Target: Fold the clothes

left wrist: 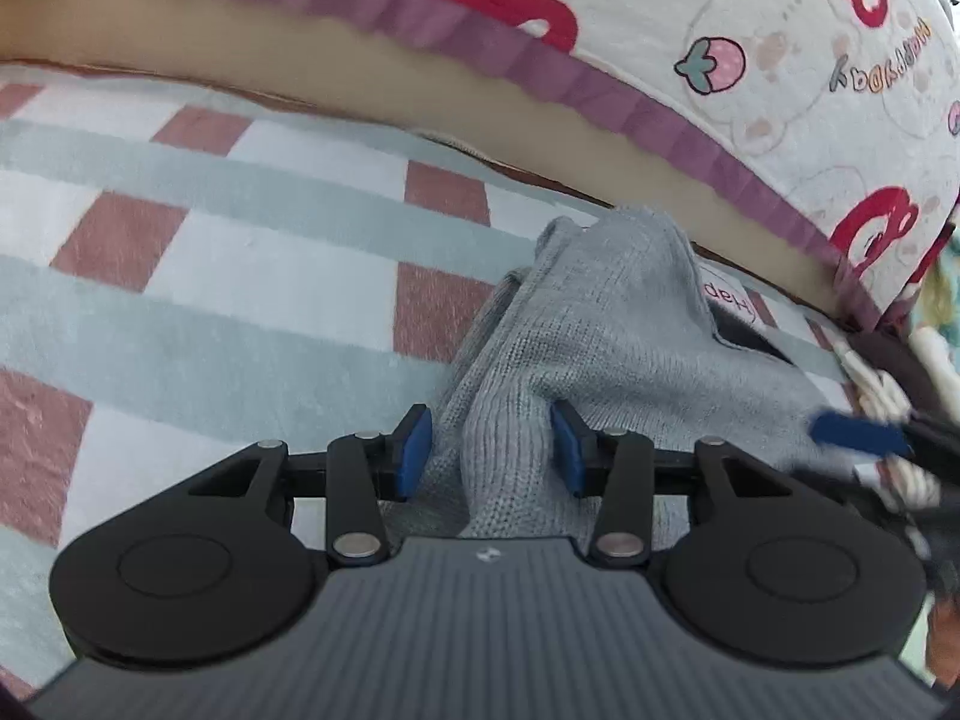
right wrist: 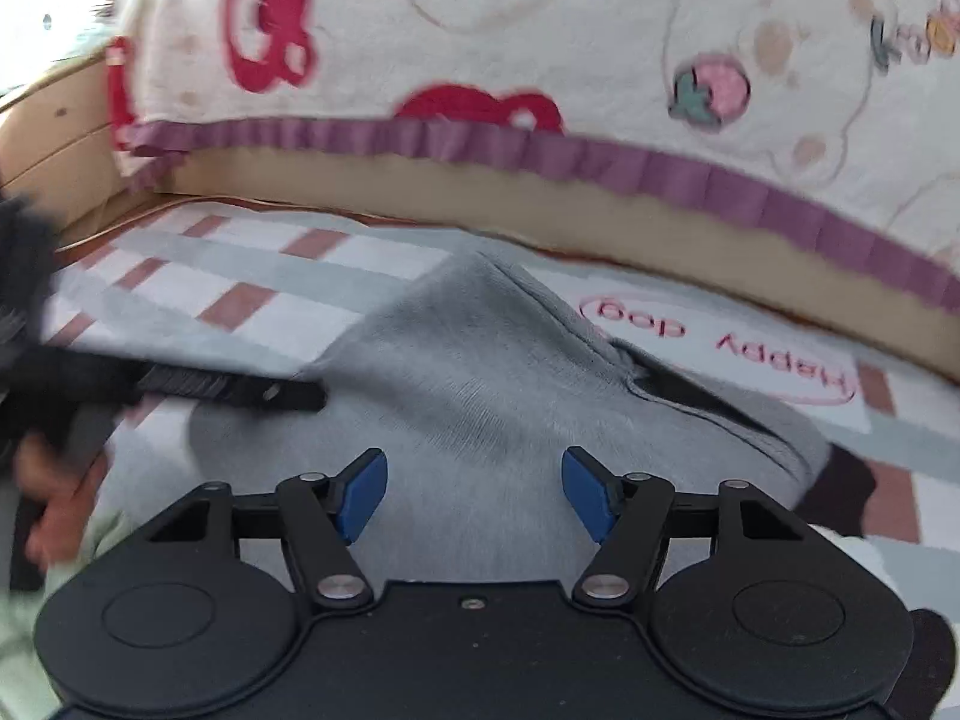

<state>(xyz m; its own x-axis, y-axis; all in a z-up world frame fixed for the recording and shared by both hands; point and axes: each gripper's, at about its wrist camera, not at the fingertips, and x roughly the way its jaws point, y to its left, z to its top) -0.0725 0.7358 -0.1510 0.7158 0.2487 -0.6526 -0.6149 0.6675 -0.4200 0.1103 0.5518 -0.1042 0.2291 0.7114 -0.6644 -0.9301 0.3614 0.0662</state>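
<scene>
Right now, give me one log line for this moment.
step: fold grey sweater | left tongs: open, knit bunched between pads | right tongs: open above it | surface: checked blanket

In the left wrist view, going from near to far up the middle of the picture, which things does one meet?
Black hand-held gripper with blue pads → grey knitted garment → checked bed sheet in red, white and grey → tan mattress edge → purple frill → white quilt with red prints.
</scene>
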